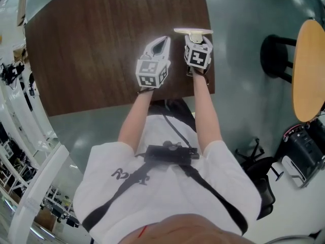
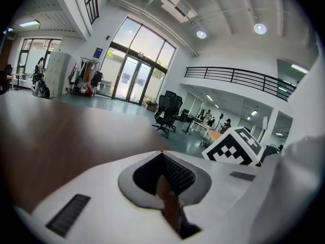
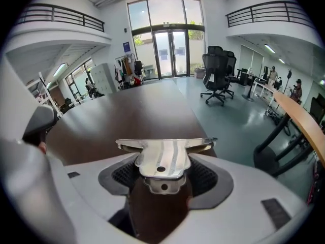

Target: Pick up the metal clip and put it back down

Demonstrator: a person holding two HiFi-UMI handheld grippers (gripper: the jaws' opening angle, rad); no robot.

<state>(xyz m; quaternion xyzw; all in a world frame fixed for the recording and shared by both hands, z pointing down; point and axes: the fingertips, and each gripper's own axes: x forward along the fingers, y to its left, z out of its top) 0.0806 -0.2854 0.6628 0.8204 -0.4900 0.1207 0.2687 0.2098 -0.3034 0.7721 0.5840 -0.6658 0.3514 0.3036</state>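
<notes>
The metal clip [image 3: 163, 159] is shiny silver, with a wide flat mouth bar and two stacked handles. In the right gripper view its handles sit between the pads [image 3: 124, 174] and touch both, so my right gripper [image 3: 163, 179] is shut on it. From the head view the clip [image 1: 193, 32] sticks out past my right gripper [image 1: 196, 39] near the right edge of the dark wooden table [image 1: 91, 44]. Whether the clip rests on the table or hangs just above it I cannot tell. My left gripper [image 1: 161, 40] lies just to its left, jaws together and empty [image 2: 163, 159].
The table's right edge [image 1: 210, 55] runs just beside the right gripper. Beyond it are the grey floor, a black stool [image 1: 277, 55] and a round light-wood tabletop [image 1: 309, 70]. Office chairs [image 3: 217, 65] stand farther back.
</notes>
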